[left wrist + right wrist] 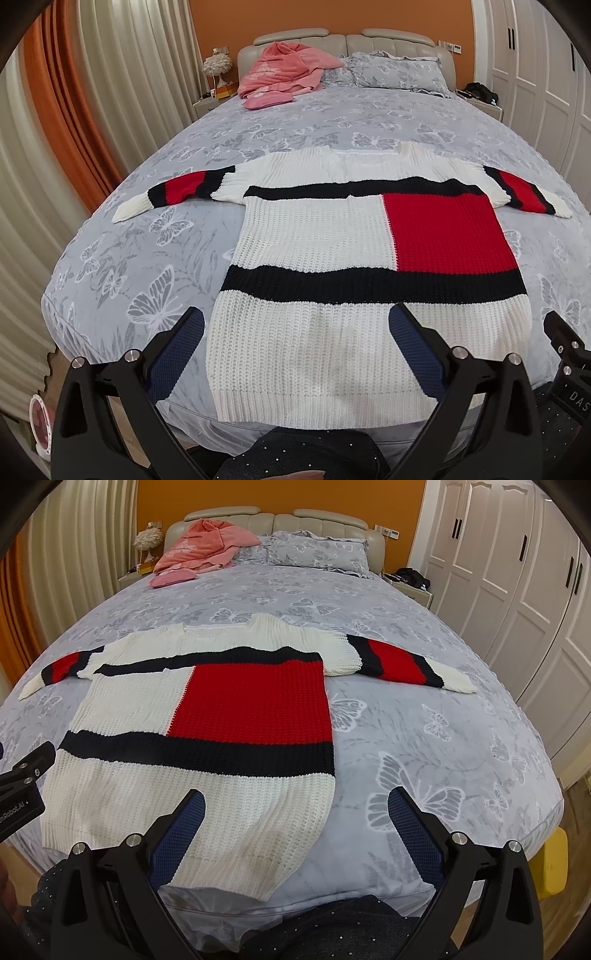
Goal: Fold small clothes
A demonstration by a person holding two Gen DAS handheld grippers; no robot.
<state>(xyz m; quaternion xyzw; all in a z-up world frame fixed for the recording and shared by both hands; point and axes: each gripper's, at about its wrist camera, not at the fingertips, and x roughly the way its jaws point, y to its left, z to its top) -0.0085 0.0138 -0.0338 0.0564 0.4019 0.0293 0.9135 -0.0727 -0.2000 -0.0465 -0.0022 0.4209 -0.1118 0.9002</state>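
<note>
The left gripper [295, 354] covers the sweater's [332, 332] hem at its right corner, and a dark sparkly garment [306, 458] at the bottom edge hides the bed's [110, 277] foot below the sweater. In the right view the right gripper's [295, 834] left finger [177, 834] covers part of the hem. The bedside items [480, 92] far right of the sweater are too small to identify. A round pink object [38, 417] left of the sweater is partly hidden behind the left gripper.
</note>
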